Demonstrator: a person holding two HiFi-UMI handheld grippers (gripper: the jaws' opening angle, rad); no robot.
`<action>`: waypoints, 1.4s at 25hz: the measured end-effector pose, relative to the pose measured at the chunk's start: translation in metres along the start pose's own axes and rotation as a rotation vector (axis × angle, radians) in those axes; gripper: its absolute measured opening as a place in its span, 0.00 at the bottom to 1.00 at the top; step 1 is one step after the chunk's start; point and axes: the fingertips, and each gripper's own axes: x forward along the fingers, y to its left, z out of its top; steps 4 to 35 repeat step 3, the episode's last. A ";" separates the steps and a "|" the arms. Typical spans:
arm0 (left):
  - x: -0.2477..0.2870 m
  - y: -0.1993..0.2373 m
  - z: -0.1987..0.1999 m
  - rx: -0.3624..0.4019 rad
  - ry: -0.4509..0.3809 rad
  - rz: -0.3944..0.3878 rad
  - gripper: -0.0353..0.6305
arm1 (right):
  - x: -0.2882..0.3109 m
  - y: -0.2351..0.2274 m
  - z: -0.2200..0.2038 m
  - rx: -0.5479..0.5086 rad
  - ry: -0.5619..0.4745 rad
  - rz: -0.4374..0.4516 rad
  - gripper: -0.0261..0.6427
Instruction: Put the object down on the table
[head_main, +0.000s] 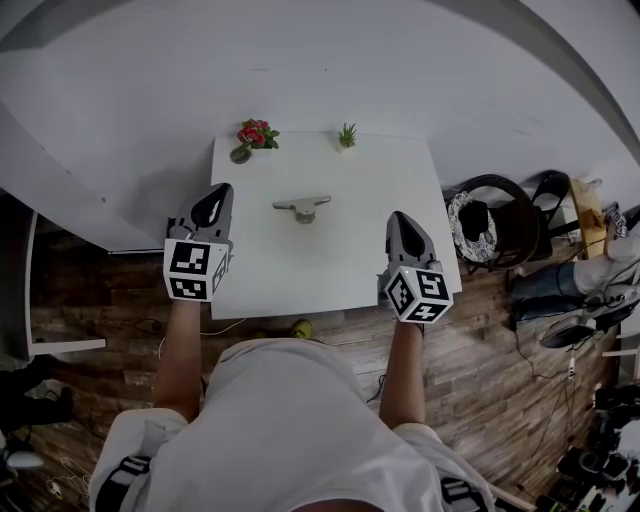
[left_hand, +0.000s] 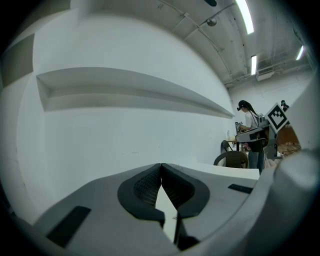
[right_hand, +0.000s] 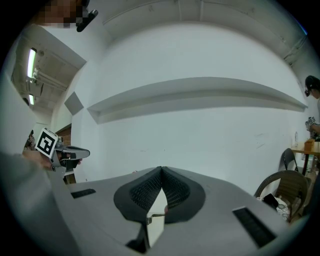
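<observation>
A grey T-shaped object (head_main: 302, 207) lies on the white table (head_main: 340, 270), toward the back middle, with nothing touching it. My left gripper (head_main: 224, 189) hovers at the table's left edge, left of the object, jaws shut and empty. Near the front right, my right gripper (head_main: 397, 217) is apart from the object, also shut and empty. In the left gripper view the left gripper (left_hand: 161, 165) has its pads meeting at the tips. The right gripper (right_hand: 161, 169) looks the same in the right gripper view. Both point at the white wall.
A red flower pot (head_main: 257, 135) and a small green plant (head_main: 347, 135) stand at the table's back edge. Dark chairs (head_main: 495, 218) and clutter sit right of the table on the wooden floor. A person (left_hand: 248, 131) stands far off at the right.
</observation>
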 end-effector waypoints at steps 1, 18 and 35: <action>-0.001 0.001 0.000 -0.001 0.000 0.001 0.08 | 0.000 0.001 0.000 -0.001 0.000 -0.001 0.05; -0.003 0.003 0.001 -0.003 0.000 0.003 0.08 | 0.000 0.003 0.000 -0.004 0.000 -0.002 0.05; -0.003 0.003 0.001 -0.003 0.000 0.003 0.08 | 0.000 0.003 0.000 -0.004 0.000 -0.002 0.05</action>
